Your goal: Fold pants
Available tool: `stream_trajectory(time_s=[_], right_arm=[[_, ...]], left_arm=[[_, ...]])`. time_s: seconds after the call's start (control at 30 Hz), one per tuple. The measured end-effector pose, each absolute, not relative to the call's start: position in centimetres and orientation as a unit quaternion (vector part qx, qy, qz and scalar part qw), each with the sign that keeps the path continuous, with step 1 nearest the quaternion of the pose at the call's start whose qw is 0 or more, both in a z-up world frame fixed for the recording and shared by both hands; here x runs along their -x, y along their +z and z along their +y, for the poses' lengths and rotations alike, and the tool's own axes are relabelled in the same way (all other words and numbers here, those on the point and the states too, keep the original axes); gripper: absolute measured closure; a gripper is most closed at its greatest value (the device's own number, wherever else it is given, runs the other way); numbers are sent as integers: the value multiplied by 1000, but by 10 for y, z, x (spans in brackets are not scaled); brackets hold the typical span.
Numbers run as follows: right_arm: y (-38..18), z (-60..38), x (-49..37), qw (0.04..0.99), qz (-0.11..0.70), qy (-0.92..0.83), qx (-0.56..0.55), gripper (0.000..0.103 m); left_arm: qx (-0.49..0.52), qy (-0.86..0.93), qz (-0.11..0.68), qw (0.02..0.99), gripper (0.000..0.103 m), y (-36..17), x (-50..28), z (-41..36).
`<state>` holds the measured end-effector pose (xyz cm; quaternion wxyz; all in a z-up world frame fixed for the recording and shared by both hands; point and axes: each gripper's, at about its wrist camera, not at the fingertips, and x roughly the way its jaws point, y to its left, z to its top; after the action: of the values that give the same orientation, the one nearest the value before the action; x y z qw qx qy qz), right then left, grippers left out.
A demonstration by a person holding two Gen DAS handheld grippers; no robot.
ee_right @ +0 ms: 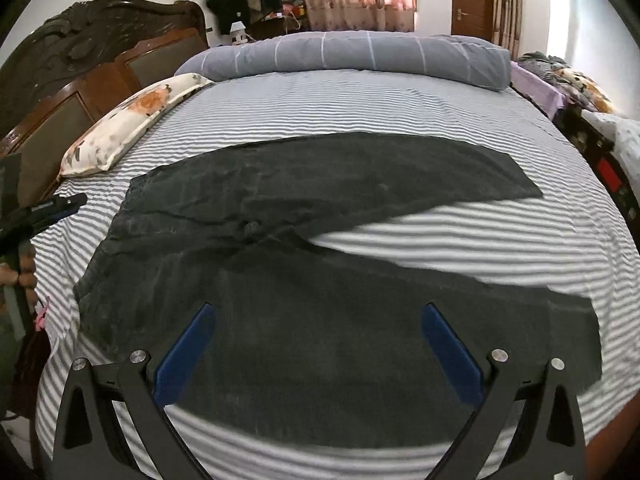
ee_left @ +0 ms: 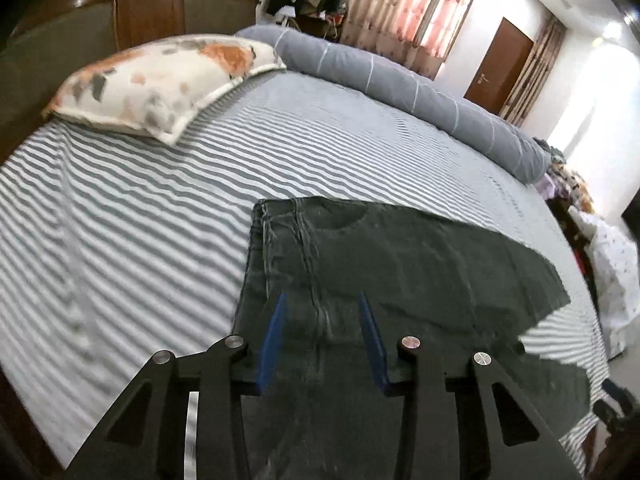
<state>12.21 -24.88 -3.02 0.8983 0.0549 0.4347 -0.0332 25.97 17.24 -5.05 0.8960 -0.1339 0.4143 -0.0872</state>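
Dark grey pants [ee_right: 320, 216] lie spread flat across the striped bedsheet [ee_right: 440, 96], waist toward nine o'clock and the two legs splayed toward three o'clock in the right wrist view. The right gripper [ee_right: 318, 312] hovers over the nearer leg with its blue fingers [ee_right: 452, 356] set wide, gripping nothing. The left gripper [ee_left: 322, 300] sits above the waistband area, fingers moderately parted and empty. A floral pillow [ee_left: 160, 80] rests at ten o'clock, a rolled grey duvet [ee_right: 360, 52] at twelve.

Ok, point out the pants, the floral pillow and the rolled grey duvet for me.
pants [ee_right: 320, 208]: right wrist view, on the crotch area where the legs meet.
floral pillow [ee_left: 160, 76]: left wrist view, middle of its top face.
rolled grey duvet [ee_right: 360, 54]: right wrist view, middle of the roll.
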Motion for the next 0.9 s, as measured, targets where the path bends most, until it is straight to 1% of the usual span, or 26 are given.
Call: stream_trajectory(time_s=[0.03, 0.17, 0.37, 0.5, 0.9], right_arm=[[-34, -247, -135, 897, 437, -32, -58, 0], [-48, -238, -170, 889, 453, -22, -59, 0], [-71, -220, -212, 880, 473, -5, -41, 0], [-84, -207, -232, 878, 478, 4, -35, 0], [-104, -180, -253, 873, 487, 26, -24, 0]], left_arm=[[140, -87, 415, 895, 65, -54, -268, 175], [170, -97, 434, 880, 72, -80, -310, 188], [173, -111, 459, 864, 78, -114, -350, 199], [170, -122, 475, 855, 79, -130, -364, 202], [194, -128, 476, 848, 79, -145, -373, 211]])
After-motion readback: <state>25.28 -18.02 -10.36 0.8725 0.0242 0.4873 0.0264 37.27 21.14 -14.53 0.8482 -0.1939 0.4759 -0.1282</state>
